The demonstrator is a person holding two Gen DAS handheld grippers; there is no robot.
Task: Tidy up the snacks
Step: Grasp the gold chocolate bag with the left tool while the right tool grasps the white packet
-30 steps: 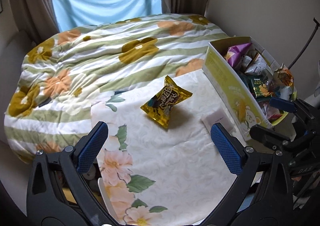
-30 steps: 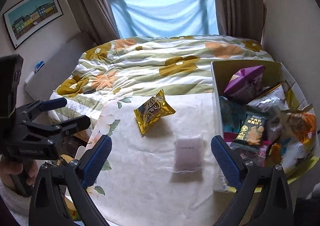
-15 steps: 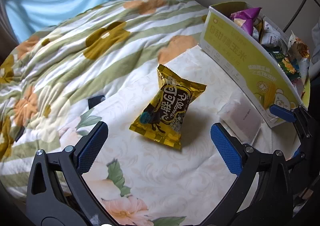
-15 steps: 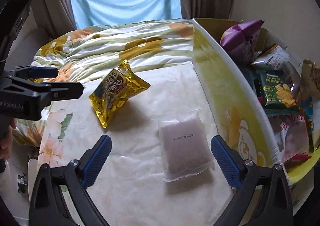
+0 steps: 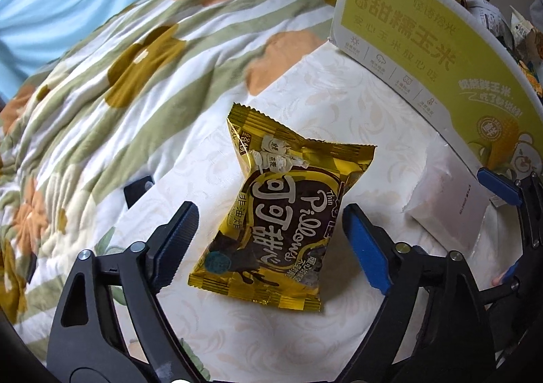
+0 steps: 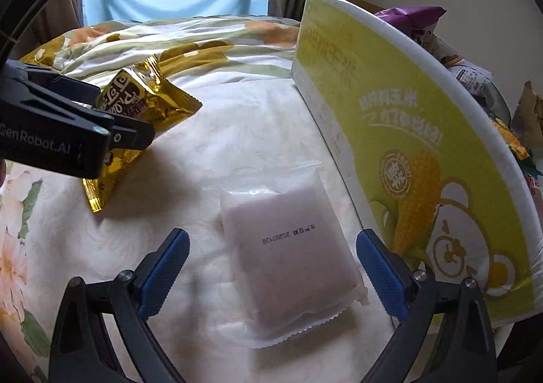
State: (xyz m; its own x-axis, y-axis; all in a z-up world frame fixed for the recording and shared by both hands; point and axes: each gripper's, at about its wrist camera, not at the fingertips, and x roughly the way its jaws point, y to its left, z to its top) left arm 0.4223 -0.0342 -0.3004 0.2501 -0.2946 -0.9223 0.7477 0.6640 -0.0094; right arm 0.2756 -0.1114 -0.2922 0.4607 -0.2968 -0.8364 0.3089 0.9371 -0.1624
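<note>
A gold snack packet [image 5: 281,213] lies on the pale floral cloth [image 5: 339,94]. My left gripper [image 5: 271,244] points down over it. Its jaws are closing with the packet between them, and the blue pads stand just clear of its sides. A white sealed packet [image 6: 288,264] lies beside the yellow-green carton [image 6: 407,111]. My right gripper [image 6: 271,267] hangs open over that packet, one pad on each side, not touching. In the right wrist view the left gripper's fingers [image 6: 129,137] overlap the gold packet [image 6: 152,101]. The left wrist view has the white packet [image 5: 448,199] at its right.
The carton [image 5: 407,26] stands tall at the right and holds several snack bags, a purple one [image 6: 410,15] on top. A flowered quilt [image 5: 118,60] covers the bed behind the cloth. A small black object [image 5: 139,189] lies at the cloth's left edge. Curtains and a window are at the back.
Both grippers have come down close over their packets. The left jaws have narrowed around the gold packet. The right jaws stay as wide as before.
</note>
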